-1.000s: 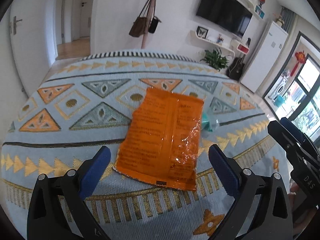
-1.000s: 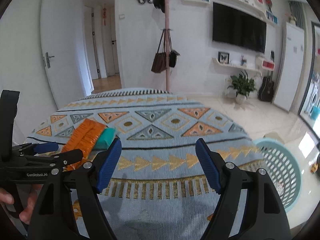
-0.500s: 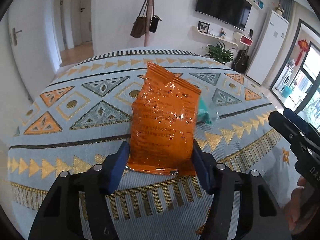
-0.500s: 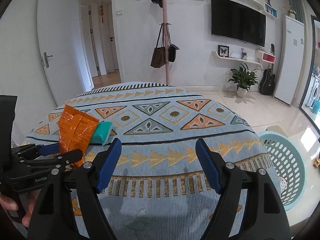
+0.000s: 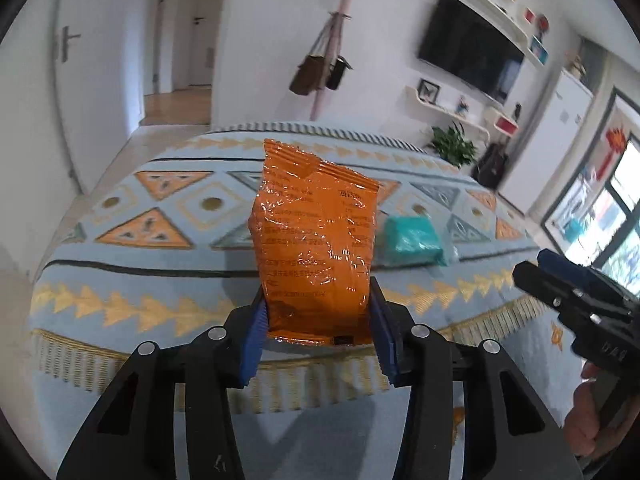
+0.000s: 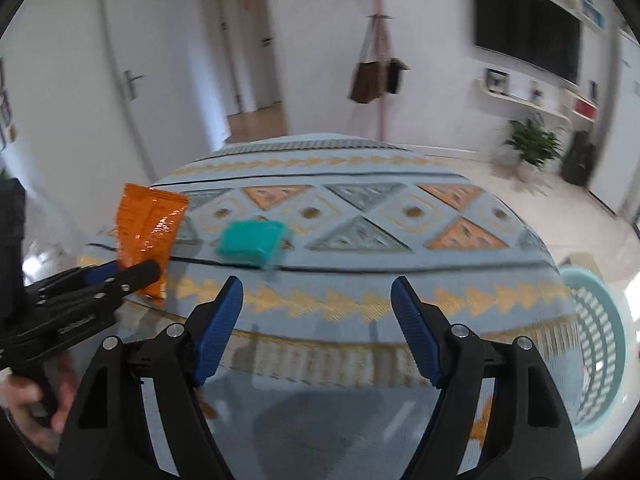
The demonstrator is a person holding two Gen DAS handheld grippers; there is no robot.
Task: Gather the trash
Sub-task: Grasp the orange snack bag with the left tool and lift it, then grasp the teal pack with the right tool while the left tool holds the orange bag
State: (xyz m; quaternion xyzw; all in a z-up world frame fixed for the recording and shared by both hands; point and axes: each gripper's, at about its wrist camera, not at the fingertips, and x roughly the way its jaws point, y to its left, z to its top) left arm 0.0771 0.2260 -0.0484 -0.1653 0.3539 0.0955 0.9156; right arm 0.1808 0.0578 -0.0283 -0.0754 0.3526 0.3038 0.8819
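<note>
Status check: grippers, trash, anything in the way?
Left gripper shut on orange wrapper. Right gripper open, empty. Teal packet on tablecloth. Nothing in the way.

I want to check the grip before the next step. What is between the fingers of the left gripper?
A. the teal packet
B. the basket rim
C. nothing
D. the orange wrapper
D: the left gripper is shut on the lower end of the orange wrapper, which stands up off the cloth, while the teal packet lies apart on the table.
</note>
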